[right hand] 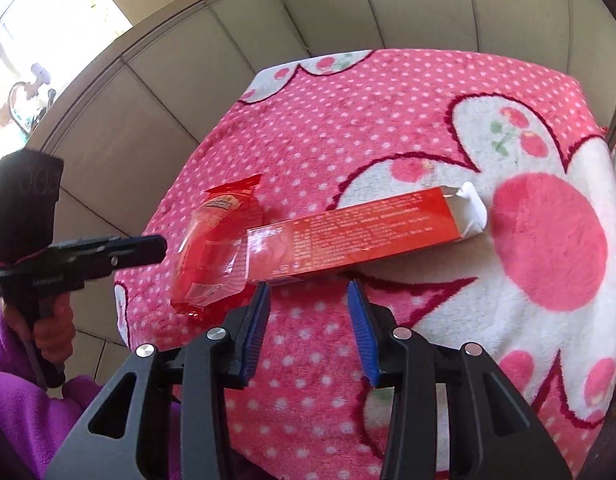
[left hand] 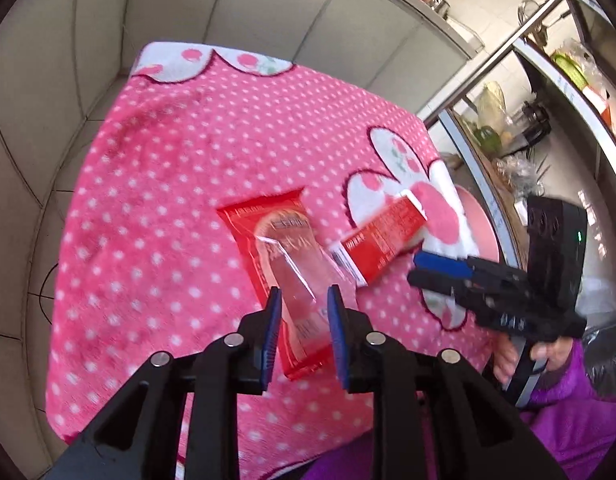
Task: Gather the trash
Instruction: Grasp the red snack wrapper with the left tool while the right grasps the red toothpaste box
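Your left tool [left hand: 304,300] is released: its pads stand apart on either side of the near end of the red wrapper [left hand: 286,276], not pressing it. The wrapper lies flat on the pink dotted cloth [left hand: 168,184] covering the counter, its long axis running away from the left tool, roughly in line with the fingers. Your right tool [right hand: 308,292] is also released and grasps nothing. The red carton [right hand: 363,236] lies just ahead of it, long axis crosswise to its fingers, one end overlapping the wrapper. Each tool is nearer its own item: left for the wrapper, right for the carton.
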`<state>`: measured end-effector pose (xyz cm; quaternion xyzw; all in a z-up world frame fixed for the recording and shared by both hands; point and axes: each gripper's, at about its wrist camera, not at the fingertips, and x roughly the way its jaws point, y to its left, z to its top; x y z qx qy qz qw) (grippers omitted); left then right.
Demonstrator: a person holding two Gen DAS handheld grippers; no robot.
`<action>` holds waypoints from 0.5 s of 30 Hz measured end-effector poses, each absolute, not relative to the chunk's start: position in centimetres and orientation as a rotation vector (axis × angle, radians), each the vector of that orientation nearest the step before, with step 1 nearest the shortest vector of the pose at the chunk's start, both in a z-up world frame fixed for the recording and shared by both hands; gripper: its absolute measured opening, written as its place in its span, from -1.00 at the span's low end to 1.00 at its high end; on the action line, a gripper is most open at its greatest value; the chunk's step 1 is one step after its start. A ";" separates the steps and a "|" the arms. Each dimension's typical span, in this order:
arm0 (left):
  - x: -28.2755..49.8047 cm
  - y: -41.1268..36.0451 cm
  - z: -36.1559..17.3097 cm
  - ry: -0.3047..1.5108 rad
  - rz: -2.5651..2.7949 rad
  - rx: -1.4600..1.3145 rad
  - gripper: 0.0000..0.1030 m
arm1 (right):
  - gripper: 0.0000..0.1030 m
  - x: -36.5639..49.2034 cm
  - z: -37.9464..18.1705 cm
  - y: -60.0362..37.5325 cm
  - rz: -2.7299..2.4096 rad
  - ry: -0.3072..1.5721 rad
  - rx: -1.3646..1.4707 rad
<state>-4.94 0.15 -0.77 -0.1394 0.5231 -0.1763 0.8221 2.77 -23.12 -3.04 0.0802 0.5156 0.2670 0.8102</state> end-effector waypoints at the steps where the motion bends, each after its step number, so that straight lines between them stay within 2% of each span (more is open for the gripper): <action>1: -5.0 -0.2 -1.1 1.127 -0.372 -0.284 -0.55 | -0.19 3.2 -3.4 -23.7 0.563 1.120 0.215; 3: -5.1 -0.6 -1.8 1.148 -0.351 -0.264 -0.55 | 0.02 4.1 -3.9 -24.4 0.558 1.147 0.287; 9: -4.4 -1.0 -3.1 1.192 -0.326 -0.239 -0.55 | 0.06 6.9 -5.2 -25.2 0.521 1.193 0.434; 15: -3.6 -0.9 -3.6 1.199 -0.292 -0.191 -0.54 | 0.06 9.6 -4.5 -23.5 0.505 1.168 0.383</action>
